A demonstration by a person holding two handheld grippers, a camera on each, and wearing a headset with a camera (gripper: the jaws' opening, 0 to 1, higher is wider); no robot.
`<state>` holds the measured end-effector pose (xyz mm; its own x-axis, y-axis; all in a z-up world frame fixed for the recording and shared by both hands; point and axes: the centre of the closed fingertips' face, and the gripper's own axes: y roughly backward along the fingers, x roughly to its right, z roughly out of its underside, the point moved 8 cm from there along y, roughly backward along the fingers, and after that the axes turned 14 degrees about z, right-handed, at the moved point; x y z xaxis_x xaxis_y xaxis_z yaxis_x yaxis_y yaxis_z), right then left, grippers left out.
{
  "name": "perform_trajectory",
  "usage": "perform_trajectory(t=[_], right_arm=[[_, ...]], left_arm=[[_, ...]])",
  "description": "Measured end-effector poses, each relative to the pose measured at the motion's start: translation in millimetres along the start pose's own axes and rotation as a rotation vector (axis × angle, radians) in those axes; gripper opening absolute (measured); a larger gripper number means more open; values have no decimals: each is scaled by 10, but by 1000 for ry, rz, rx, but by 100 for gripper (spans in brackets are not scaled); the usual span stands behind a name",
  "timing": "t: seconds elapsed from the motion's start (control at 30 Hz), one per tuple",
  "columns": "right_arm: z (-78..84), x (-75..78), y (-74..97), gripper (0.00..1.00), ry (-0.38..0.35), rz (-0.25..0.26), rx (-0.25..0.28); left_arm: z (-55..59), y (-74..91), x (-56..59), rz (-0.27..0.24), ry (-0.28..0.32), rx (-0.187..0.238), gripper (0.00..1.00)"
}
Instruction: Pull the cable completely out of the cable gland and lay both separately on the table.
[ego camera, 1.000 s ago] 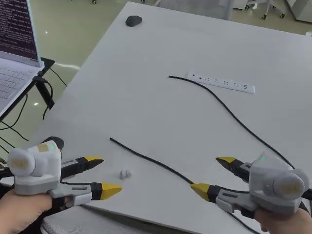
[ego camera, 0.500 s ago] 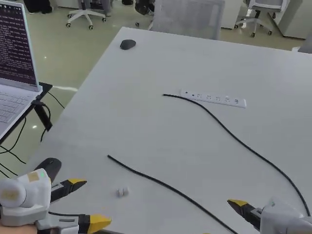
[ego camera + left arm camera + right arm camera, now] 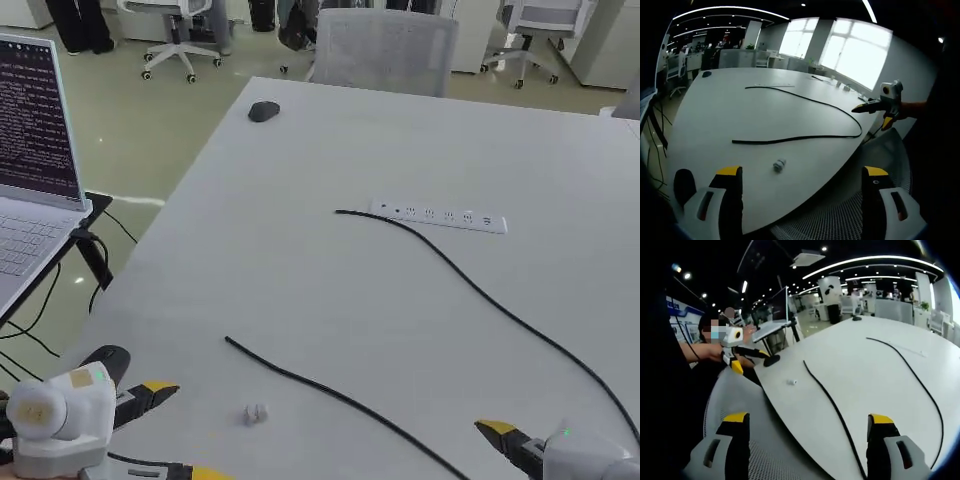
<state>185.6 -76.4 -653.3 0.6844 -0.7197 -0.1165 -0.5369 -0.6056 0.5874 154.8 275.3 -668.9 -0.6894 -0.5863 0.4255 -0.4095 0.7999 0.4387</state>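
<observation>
The cable gland (image 3: 257,412), a small pale piece, lies alone on the grey table (image 3: 330,150) near its front edge. It sits at about 5 o'clock from the free end of the black cable (image 3: 330,392) and is clear of it, with bare tabletop between them.

In the head view the left gripper (image 3: 185,432) hangs at the table's near left corner. Its yellow-tipped jaws are spread wide and hold nothing, and the gland lies at about 2 o'clock from them, near but apart. The left gripper view shows the same: with the left gripper (image 3: 802,172) agape, the gland (image 3: 779,164) lies ahead of the gap, a little toward 11 o'clock. The cable (image 3: 795,139) crosses beyond it from 9 to 3 o'clock and bends back at the table edge.

The right gripper (image 3: 520,445) sits at 5 o'clock in the head view, off the front edge. In the right gripper view the right gripper (image 3: 808,417) has its jaws spread and empty. The cable (image 3: 832,402) runs down between them, and the gland (image 3: 792,382) lies farther out at 11 o'clock.

A power strip (image 3: 440,216) lies at mid-table, a mouse (image 3: 263,111) at the far left corner, and a laptop (image 3: 30,170) stands off the table at 9 o'clock.
</observation>
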Motion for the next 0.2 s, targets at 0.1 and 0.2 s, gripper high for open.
perform_trajectory(t=[0.1,0.2], right_arm=[[28,-20,0,99,13,-8,-15],[49,-45,4,99,26,-12,-22]], left_arm=[[-3,-18,20,3,-12,-19,99],[13,-39,33,11,-5,-18,99]])
